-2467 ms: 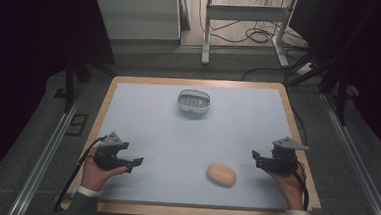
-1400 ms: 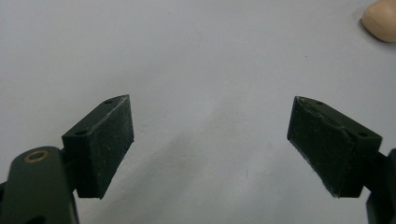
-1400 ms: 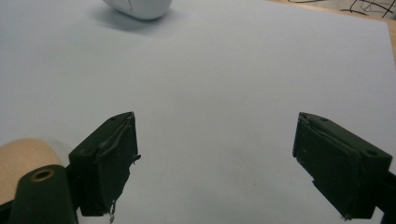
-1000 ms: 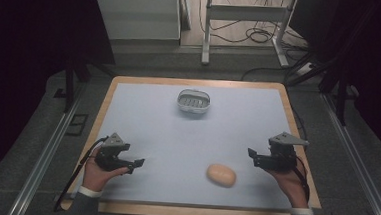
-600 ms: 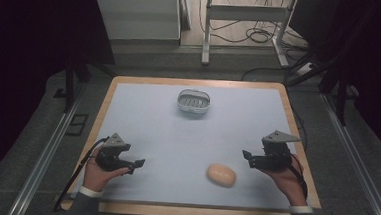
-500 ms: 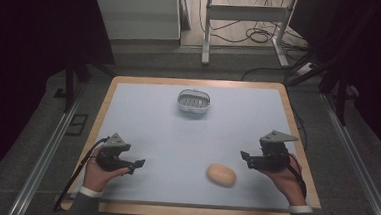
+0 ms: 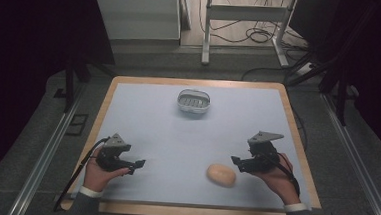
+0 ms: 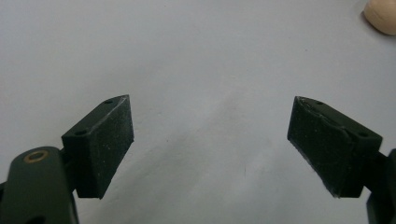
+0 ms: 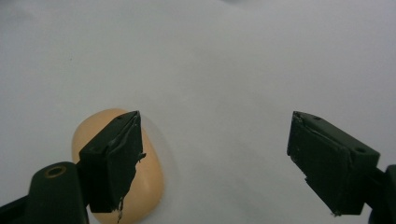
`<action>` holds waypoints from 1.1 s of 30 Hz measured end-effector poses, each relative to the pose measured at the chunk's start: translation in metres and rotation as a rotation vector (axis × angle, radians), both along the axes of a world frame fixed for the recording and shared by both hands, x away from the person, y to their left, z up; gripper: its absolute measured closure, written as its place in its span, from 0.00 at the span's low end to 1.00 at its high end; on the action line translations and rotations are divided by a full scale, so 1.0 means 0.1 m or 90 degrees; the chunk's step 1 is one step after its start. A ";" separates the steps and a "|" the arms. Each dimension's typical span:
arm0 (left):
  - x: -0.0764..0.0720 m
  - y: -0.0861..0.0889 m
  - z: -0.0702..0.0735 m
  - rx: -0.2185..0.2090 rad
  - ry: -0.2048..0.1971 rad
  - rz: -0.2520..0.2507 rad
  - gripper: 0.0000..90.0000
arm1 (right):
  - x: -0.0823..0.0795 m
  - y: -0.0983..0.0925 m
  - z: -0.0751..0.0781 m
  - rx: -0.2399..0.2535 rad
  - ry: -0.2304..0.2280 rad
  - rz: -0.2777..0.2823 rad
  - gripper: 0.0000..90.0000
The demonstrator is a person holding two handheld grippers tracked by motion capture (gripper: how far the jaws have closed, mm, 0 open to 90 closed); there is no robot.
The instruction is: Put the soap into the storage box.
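A tan, egg-shaped bread roll (image 7: 221,175) lies on the pale blue table mat near the front right. In the right gripper view the roll (image 9: 149,175) sits low, partly behind the left jaw. My right gripper (image 7: 236,163) is open, just right of the roll and a little above it; between its jaws (image 9: 212,161) there is only mat. My left gripper (image 7: 139,164) is open at the front left, over bare mat (image 8: 210,140), and the roll (image 8: 383,16) shows far off at the top right corner of that view.
A small white slotted basket (image 7: 195,101) stands at the back middle of the mat. A wooden rim (image 7: 297,139) frames the table. Dark floor, rails and a metal stand with cables lie beyond the far edge.
My right gripper has moved left and slightly toward the front, closing in on the roll. The left gripper has stayed put.
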State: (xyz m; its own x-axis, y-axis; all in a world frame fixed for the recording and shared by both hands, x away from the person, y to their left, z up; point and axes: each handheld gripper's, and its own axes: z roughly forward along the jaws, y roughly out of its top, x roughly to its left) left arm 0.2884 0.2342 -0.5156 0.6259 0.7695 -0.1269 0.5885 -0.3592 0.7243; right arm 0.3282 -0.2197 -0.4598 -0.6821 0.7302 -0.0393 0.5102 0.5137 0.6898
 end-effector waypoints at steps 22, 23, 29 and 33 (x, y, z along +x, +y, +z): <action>0.00 -0.01 -0.01 0.005 0.002 -0.006 0.16 | -0.01 0.38 -0.20 -0.067 0.066 0.095 0.23; 0.01 -0.01 -0.01 0.007 0.002 -0.009 0.16 | -0.01 0.41 -0.21 -0.074 0.074 0.104 0.23; 0.01 -0.02 -0.01 0.007 0.002 -0.009 0.16 | -0.03 0.46 -0.24 -0.086 0.083 0.123 0.23; 0.00 -0.03 -0.01 0.005 0.003 -0.009 0.16 | -0.04 0.48 -0.26 -0.092 0.093 0.128 0.24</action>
